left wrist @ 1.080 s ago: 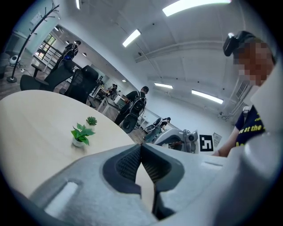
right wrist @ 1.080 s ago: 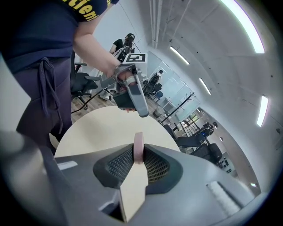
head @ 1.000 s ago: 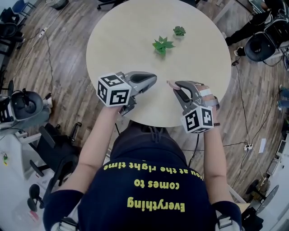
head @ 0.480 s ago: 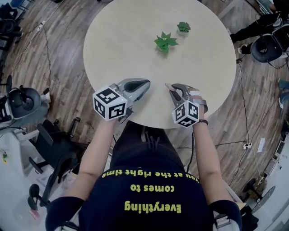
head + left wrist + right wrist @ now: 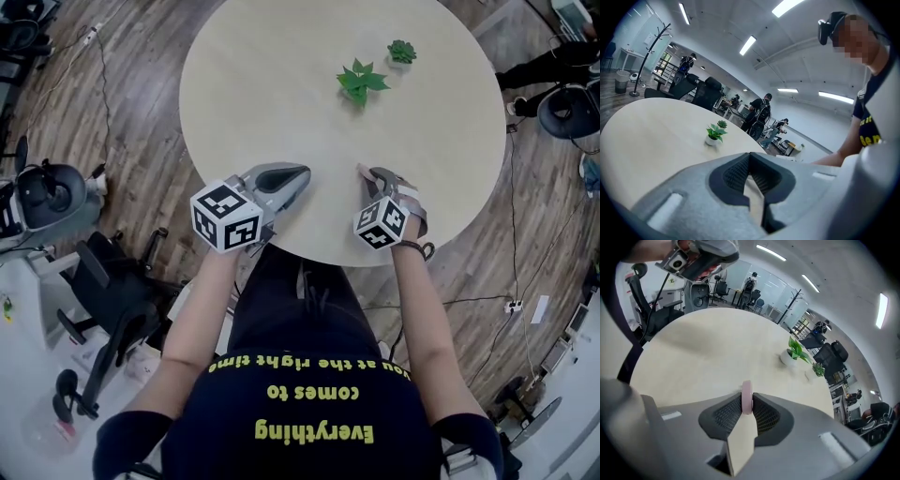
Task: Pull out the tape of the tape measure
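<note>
A small pink tape measure [image 5: 746, 398], seen edge-on as a thin disc, is pinched between the ribbed pads of my right gripper [image 5: 746, 404], which is shut on it. In the head view that gripper [image 5: 366, 173] points steeply down over the near edge of the round table [image 5: 272, 84], and the pink tape measure [image 5: 360, 170] peeks out at its tip. No pulled-out tape is visible. My left gripper [image 5: 302, 173] hovers to its left, lying flatter, shut with nothing in it. In the left gripper view its pads [image 5: 740, 171] meet.
Two small potted green plants [image 5: 357, 82] [image 5: 402, 52] stand on the far right part of the table. Office chairs [image 5: 47, 192], cables and a wooden floor surround the table. People stand in the background of the left gripper view.
Both grippers have sunk toward the table's near edge. The right one dropped further and tipped more steeply downward, still holding the pink tape measure.
</note>
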Motion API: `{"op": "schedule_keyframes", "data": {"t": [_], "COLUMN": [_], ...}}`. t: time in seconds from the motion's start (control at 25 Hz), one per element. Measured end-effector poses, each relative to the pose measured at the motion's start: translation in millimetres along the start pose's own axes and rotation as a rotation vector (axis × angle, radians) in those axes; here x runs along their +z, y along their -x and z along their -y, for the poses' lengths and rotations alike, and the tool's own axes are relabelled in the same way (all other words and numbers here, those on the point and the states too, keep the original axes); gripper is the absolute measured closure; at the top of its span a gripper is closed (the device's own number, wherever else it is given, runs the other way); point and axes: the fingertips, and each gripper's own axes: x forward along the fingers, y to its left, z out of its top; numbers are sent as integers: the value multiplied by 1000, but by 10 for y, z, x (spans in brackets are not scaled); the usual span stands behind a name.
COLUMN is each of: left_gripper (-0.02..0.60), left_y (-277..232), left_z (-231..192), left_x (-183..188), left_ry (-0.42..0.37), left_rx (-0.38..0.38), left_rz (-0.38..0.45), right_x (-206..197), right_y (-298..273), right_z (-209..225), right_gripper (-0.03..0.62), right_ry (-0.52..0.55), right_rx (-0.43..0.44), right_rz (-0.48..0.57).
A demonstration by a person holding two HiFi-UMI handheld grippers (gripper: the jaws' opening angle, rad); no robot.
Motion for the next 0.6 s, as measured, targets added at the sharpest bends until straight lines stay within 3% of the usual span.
{"op": "schedule_keyframes", "data": {"t": [0.12, 0.28, 0.6], "left_gripper": [580, 580, 580], "left_y": [-8, -17, -31], "left_z": [-12, -24, -11], "left_x": [-6, -19, -117], "left_ry": [3, -1, 29], "left_rx": [2, -2, -31], "left_rz": [-2, -10, -31], "right_x": [-28, 21, 47], "right_y": [-77, -88, -39], "right_z": [-9, -22, -266], "right_gripper": [502, 493, 429], "right_ry": [7, -60, -116], "right_rx": [-11, 16, 138], "right_rz": [-17, 10, 36]}}
